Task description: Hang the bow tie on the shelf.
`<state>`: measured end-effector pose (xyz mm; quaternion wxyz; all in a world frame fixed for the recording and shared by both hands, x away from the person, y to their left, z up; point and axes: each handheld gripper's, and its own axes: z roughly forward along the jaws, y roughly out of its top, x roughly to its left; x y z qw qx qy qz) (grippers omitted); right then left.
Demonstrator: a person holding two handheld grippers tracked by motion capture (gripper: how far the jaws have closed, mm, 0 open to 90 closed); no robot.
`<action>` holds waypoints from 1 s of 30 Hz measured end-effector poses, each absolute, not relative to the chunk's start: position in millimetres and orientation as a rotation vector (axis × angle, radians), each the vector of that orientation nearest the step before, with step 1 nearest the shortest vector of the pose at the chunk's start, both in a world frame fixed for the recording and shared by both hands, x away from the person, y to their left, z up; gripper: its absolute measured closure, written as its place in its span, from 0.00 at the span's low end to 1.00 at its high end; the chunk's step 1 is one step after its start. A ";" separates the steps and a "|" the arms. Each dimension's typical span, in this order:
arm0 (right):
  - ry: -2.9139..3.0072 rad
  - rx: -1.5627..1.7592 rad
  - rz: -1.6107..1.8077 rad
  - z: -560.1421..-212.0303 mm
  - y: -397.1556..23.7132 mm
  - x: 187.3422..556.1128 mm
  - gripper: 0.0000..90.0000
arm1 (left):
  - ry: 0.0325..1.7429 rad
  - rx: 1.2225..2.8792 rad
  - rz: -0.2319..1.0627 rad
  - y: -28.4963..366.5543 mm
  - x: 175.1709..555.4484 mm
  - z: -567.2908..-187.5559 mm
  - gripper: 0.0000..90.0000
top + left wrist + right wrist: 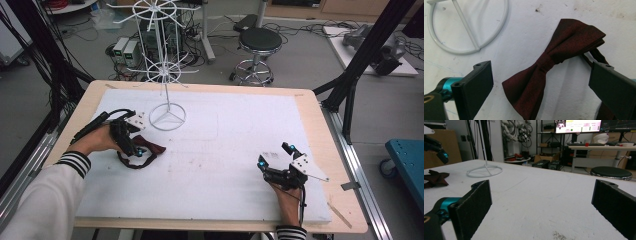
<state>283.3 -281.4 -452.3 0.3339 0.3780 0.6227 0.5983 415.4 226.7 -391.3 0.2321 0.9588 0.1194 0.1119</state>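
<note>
Knot [545, 62] between left gripper [541, 87] jaws

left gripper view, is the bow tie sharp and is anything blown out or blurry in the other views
Left gripper view: the dark red bow tie is sharp with its weave showing, the white table cover is bright but unclipped, and the shadows are soft. Right gripper view: the near jaws look soft, and the monitor is overexposed. High view: even light, a slightly soft picture, and the white wire stand is thin but clear.
</note>
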 end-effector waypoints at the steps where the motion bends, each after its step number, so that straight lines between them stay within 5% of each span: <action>1: 1.623 0.983 1.560 -452.3 -281.6 283.6 0.02 | 0.331 2.636 0.304 226.7 415.8 -392.2 0.07; 15: 1.625 0.987 1.561 -452.3 -281.3 283.3 0.02 | 0.266 2.712 0.295 217.7 418.1 -403.7 0.17; 30: 1.628 0.987 1.561 -452.3 -280.9 283.1 0.02 | 0.259 2.784 0.367 214.9 418.6 -406.0 0.55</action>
